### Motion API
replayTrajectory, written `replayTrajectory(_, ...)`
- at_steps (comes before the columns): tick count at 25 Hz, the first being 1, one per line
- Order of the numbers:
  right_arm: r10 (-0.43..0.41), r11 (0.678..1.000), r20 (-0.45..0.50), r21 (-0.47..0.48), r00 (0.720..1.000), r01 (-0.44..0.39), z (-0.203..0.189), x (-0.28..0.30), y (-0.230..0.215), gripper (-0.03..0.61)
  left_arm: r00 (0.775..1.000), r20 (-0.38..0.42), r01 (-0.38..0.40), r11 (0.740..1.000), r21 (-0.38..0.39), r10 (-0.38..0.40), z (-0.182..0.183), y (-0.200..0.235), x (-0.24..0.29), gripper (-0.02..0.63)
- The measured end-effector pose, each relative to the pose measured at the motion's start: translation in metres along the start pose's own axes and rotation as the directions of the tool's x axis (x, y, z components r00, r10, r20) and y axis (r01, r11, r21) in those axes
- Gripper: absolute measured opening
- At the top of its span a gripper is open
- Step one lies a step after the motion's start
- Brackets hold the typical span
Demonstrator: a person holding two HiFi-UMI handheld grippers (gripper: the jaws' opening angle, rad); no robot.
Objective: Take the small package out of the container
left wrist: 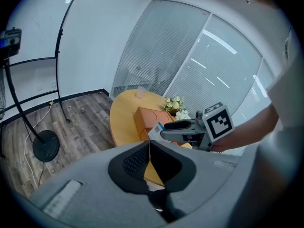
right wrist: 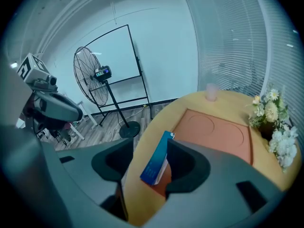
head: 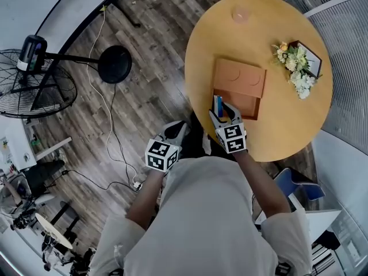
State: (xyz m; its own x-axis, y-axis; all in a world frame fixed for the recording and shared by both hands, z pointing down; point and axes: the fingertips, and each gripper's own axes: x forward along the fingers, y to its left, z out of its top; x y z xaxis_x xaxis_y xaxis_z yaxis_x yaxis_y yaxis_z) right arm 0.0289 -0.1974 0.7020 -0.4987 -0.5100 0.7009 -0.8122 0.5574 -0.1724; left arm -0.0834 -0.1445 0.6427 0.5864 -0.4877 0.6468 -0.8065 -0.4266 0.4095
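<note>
An orange container (head: 240, 78) lies on the round yellow table (head: 287, 125), its near compartment (head: 244, 104) open. At that compartment's near left corner, my right gripper (head: 222, 110) is shut on the small blue-and-white package (head: 218, 104), which stands on edge. In the right gripper view the package (right wrist: 156, 160) sits between the jaws, tilted, above the container's near edge (right wrist: 211, 129). The left gripper view shows the right gripper (left wrist: 164, 127) with the package (left wrist: 155, 129) at its tip. My left gripper (head: 174, 132) hangs over the floor left of the table, its jaws (left wrist: 149, 146) shut on nothing.
A bunch of flowers (head: 296, 68) beside a dark frame lies at the table's right. A pink cup (head: 240, 14) stands at its far edge. On the wooden floor are a standing fan (head: 34, 76), a round black base (head: 115, 64) and a white cable (head: 109, 131).
</note>
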Motion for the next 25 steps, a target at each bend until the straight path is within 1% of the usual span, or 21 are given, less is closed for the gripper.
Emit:
replayTrajectory(4,-0.006,1.0,0.004,-0.025,1.0,0.006,0.003,0.001,0.005,0.221,1.0,0.0,0.005,1.0,0.008,-0.005,0.003,0.005,-0.002,0.02)
replayTrajectory(10,-0.014,1.0,0.006,-0.009,1.0,0.014,0.003,-0.001,0.009,0.221,1.0,-0.002,0.013,1.0,0.018,-0.013,0.007,0.009,-0.004,0.02)
replayTrajectory(13,-0.047,0.999,0.012,-0.005,0.999,0.047,0.003,-0.005,0.003,0.221,1.0,0.0,0.015,1.0,0.025,-0.015,0.009,0.008,-0.004,0.02)
replayTrajectory(15,-0.098,0.995,0.013,0.029,0.995,0.098,0.0,-0.007,-0.009,0.222,1.0,0.001,0.015,0.999,0.028,-0.015,0.011,0.009,-0.004,0.02)
replayTrajectory(17,-0.143,0.985,0.015,0.102,0.99,0.14,-0.005,-0.007,-0.024,0.224,1.0,-0.003,0.015,1.0,0.027,-0.015,0.01,0.01,-0.003,0.02)
replayTrajectory(18,-0.153,0.98,0.02,0.135,0.988,0.149,-0.006,-0.007,-0.03,0.224,1.0,-0.005,0.015,1.0,0.026,-0.015,0.009,0.01,-0.003,0.02)
replayTrajectory(20,-0.151,0.978,0.032,0.153,0.988,0.145,-0.005,-0.006,-0.034,0.221,1.0,-0.011,0.013,1.0,0.024,-0.012,0.006,0.012,-0.002,0.02)
replayTrajectory(23,-0.128,0.986,0.038,0.115,0.991,0.123,-0.002,-0.005,-0.029,0.221,1.0,-0.02,0.011,1.0,0.019,-0.011,0.0,0.012,-0.003,0.02)
replayTrajectory(25,-0.112,0.988,0.04,0.108,0.993,0.108,-0.002,-0.005,-0.024,0.222,1.0,-0.02,0.012,1.0,0.019,-0.012,-0.002,0.011,-0.003,0.02)
